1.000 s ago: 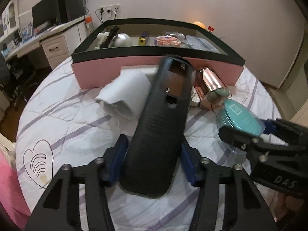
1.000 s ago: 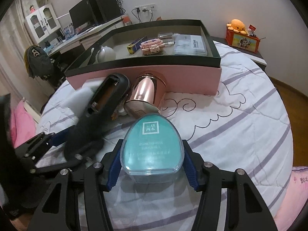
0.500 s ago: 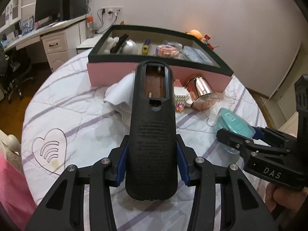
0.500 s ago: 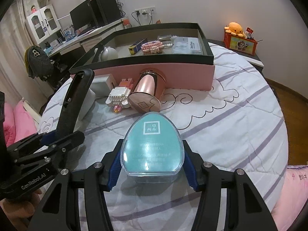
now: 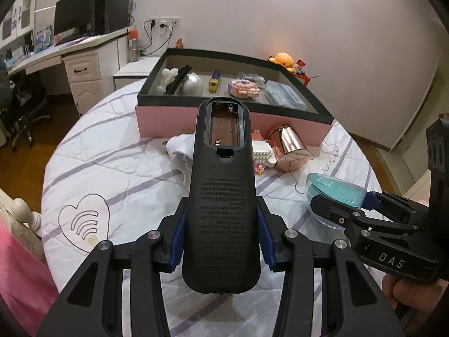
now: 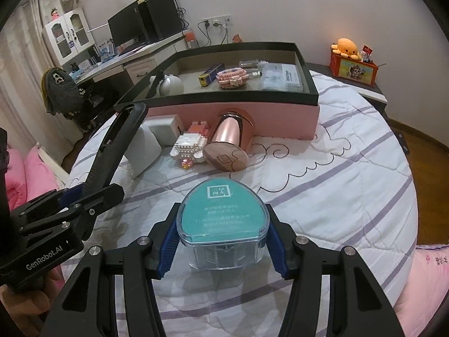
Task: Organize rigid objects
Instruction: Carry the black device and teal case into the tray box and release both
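Note:
My left gripper [image 5: 221, 236] is shut on a black remote control [image 5: 221, 196], back side up with its battery bay open, held above the bed; it also shows in the right wrist view [image 6: 112, 151]. My right gripper [image 6: 221, 241] is shut on a teal-lidded clear plastic case [image 6: 221, 219], held low over the quilt; the case also shows in the left wrist view [image 5: 334, 191]. The pink box with a black rim [image 5: 235, 118] stands ahead, holding several small items. A rose-gold cup [image 6: 230, 143] lies on its side before the box.
A white folded cloth [image 6: 146, 148], a white block [image 6: 165, 132] and a pearl-and-brick toy [image 6: 190, 146] lie in front of the box [image 6: 280, 120]. The quilt [image 6: 336, 185] is white with purple stripes. A desk with monitor [image 5: 75, 19] stands at the far left.
Both grippers have lifted and pulled back from the box with their objects. The remote has tilted up and straightened, uncovering the cloth, toy and cup.

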